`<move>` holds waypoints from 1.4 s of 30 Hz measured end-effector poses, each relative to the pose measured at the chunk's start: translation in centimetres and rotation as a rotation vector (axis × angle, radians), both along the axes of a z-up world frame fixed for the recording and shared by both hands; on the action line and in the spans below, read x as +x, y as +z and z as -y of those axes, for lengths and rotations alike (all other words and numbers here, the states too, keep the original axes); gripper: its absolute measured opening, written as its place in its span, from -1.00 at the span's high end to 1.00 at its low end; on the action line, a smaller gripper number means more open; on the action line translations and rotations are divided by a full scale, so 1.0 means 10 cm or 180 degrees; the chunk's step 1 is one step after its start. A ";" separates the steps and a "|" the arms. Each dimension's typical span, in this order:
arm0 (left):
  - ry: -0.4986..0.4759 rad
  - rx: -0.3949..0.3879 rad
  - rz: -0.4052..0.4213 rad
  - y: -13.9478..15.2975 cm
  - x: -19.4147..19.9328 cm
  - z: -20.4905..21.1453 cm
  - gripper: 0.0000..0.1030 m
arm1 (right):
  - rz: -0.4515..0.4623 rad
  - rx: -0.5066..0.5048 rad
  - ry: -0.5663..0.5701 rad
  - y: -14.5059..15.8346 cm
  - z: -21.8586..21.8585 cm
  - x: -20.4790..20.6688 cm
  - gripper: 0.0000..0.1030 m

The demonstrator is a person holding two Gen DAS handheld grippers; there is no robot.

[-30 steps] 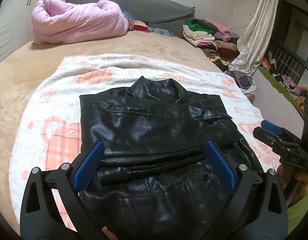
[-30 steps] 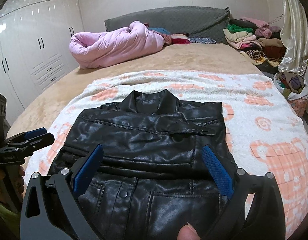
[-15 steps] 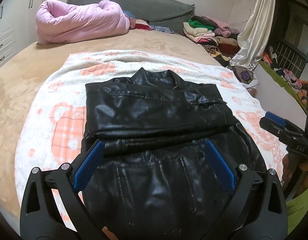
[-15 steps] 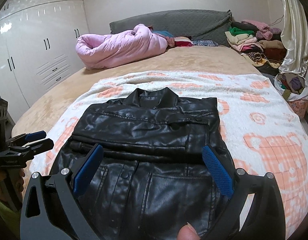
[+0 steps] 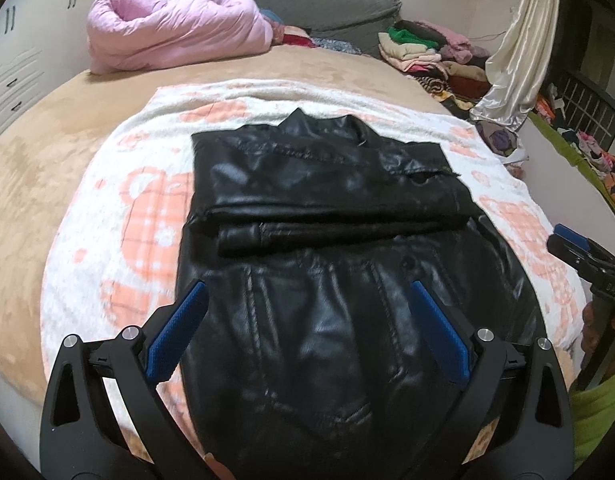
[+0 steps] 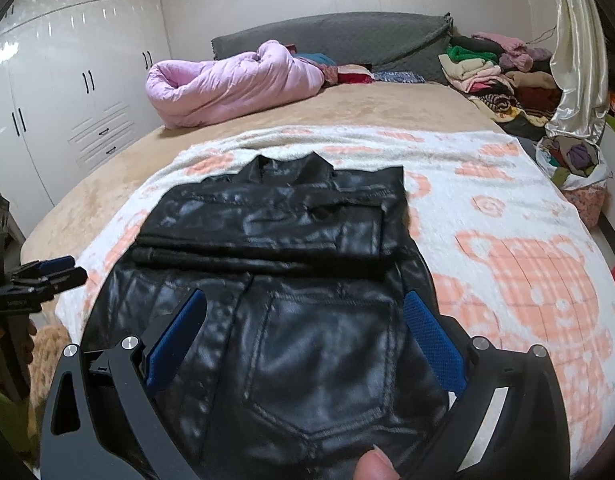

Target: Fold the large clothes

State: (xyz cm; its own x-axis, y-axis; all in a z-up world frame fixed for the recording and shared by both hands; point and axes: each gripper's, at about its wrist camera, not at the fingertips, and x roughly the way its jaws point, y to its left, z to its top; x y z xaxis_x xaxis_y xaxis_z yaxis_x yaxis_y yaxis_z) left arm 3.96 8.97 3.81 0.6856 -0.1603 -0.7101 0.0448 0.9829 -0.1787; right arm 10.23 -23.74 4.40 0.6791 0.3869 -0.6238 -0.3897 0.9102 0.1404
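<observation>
Jacket of black, glossy leather-like material lies flat on a white towel printed with orange checked figures, spread over the tan plush bed, most likely to give a clean, level surface for folding. Going left to right, a rolled pink quilt sits at the far left of the bed by the grey headboard, the jacket fills the middle, and a stack of folded clothes and a pale satin curtain stand at the far right. The jacket's sleeves appear to be folded across the chest into a thick horizontal band, with the collar pointing away and the stitched lower panels with pockets and snaps nearest the cameras; the surface is smooth, creased and shiny, so it looks stiff and likely to spring back from a fold. The left gripper hovers over the lower hem with its blue textured fingers spread wide and nothing between them, and in the right wrist view it shows at the left edge, clear of the fabric. The right gripper is likewise spread wide and empty above the hem on the other side. Both seem placed to take the bottom corners, so the next step is judged to be lifting the hem up over the sleeve band.
</observation>
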 end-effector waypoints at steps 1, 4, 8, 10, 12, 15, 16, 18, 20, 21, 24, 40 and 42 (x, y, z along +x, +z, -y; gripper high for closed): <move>0.0020 -0.0004 -0.0020 -0.04 -0.04 -0.02 -0.81 | -0.0016 -0.0030 -0.0007 -0.03 0.03 -0.03 -0.91; 0.0066 -0.0025 -0.0091 -0.12 -0.11 -0.06 -0.81 | -0.0066 -0.0081 -0.0031 -0.13 0.11 -0.11 -0.91; 0.0113 -0.0024 -0.0127 -0.17 -0.20 -0.12 -0.81 | -0.0147 -0.0139 -0.0074 -0.25 0.23 -0.21 -0.91; 0.0136 0.0003 -0.0149 -0.20 -0.25 -0.15 -0.81 | -0.0176 -0.0164 -0.0095 -0.30 0.29 -0.24 -0.91; 0.0160 0.0008 -0.0170 -0.23 -0.29 -0.19 -0.81 | -0.0191 -0.0193 -0.0118 -0.33 0.34 -0.28 -0.91; 0.0160 0.0013 -0.0229 -0.30 -0.35 -0.25 -0.81 | -0.0222 -0.0208 -0.0145 -0.38 0.41 -0.33 -0.91; 0.0172 0.0016 -0.0260 -0.33 -0.37 -0.27 -0.81 | -0.0238 -0.0203 -0.0152 -0.39 0.44 -0.34 -0.91; 0.0183 0.0018 -0.0296 -0.37 -0.41 -0.31 -0.81 | -0.0256 -0.0213 -0.0179 -0.42 0.49 -0.38 -0.91; 0.0194 0.0019 -0.0349 -0.43 -0.45 -0.34 -0.81 | -0.0284 -0.0209 -0.0197 -0.45 0.54 -0.41 -0.91; 0.0199 0.0023 -0.0371 -0.46 -0.48 -0.36 -0.81 | -0.0293 -0.0207 -0.0195 -0.46 0.56 -0.42 -0.91; 0.0195 -0.0015 -0.0478 -0.57 -0.57 -0.42 -0.81 | -0.0333 -0.0234 -0.0173 -0.51 0.60 -0.46 -0.91; -0.0069 -0.0564 -0.0901 -0.97 -0.85 -0.55 -0.13 | -0.0644 -0.0245 -0.0106 -0.82 0.83 -0.58 -0.91; -0.0104 -0.0610 -0.0960 -1.01 -0.85 -0.53 -0.11 | -0.0673 -0.0252 -0.0101 -0.87 0.87 -0.59 -0.90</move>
State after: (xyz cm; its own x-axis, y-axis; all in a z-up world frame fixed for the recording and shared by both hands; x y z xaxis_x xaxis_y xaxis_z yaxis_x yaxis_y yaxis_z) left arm -4.54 14.28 -6.34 0.4420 -0.3287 -0.8346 -0.0072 0.9291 -0.3697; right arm 4.35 -32.41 -4.32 0.5410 0.3116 -0.7811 -0.3302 0.9329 0.1435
